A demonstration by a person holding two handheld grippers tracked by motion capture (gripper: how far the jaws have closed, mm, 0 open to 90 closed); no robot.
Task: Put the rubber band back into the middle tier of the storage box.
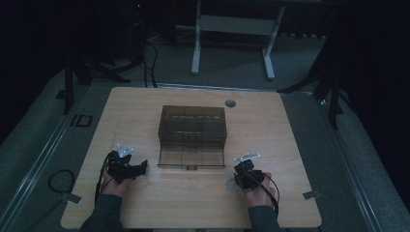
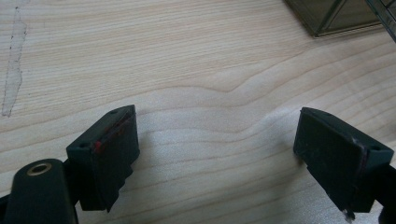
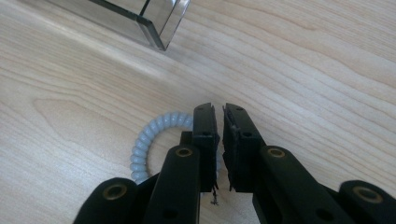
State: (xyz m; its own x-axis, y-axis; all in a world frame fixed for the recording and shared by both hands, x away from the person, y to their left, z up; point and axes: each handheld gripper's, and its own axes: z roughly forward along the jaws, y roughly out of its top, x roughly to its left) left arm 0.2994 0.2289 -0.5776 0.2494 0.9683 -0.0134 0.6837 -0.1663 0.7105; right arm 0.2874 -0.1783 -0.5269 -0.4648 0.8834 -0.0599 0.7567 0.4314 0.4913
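Forearms in dark sleeves are coming in from the bottom edge of the high view, each hand holding a black gripper low over the light wooden surface. Left gripper is sitting at the near-left of the surface, its jaws spread wide apart with nothing between them; in the left gripper view only bare wood grain is lying in the gap. Right gripper is sitting at the near-right, jaws nearly together with just a thin slit between them, gripping nothing that can be seen in the right gripper view. White coiled ring, looking like a spiral hair tie, is lying flat on the surface right under and just left of the right gripper's jaws; part of it is hidden behind them, and it is showing faintly beside the right hand in the high view. Smoky transparent compartment box is standing mid-surface between and beyond both grippers, its lid folded down flat toward the person. Small round grey grommet is sitting in the surface at the far side. Box corner is showing at the top of both gripper views.
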